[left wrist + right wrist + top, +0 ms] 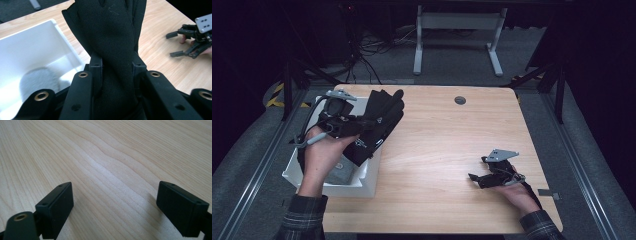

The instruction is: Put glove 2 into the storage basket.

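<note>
Glove (379,122) in high view, clamped by left gripper (354,125) above white bin (367,180) at table's (447,150) nine o'clock; long axis toward one o'clock, fingers leading. Right gripper (479,170) spread at four o'clock. Left gripper view: one glove (110,37), fingertips at twelve; one grey lump (37,80) in bin (57,35). Right gripper view: jaws apart over bare table (105,165).

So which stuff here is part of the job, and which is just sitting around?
Part of the job:
- black glove, clamped in the left gripper
- white bin, just below the glove
- grey fuzzy thing inside the bin

Just sitting around:
- right gripper, open with nothing in it, low over the bare wooden table
- white desk frame on the floor behind
</note>
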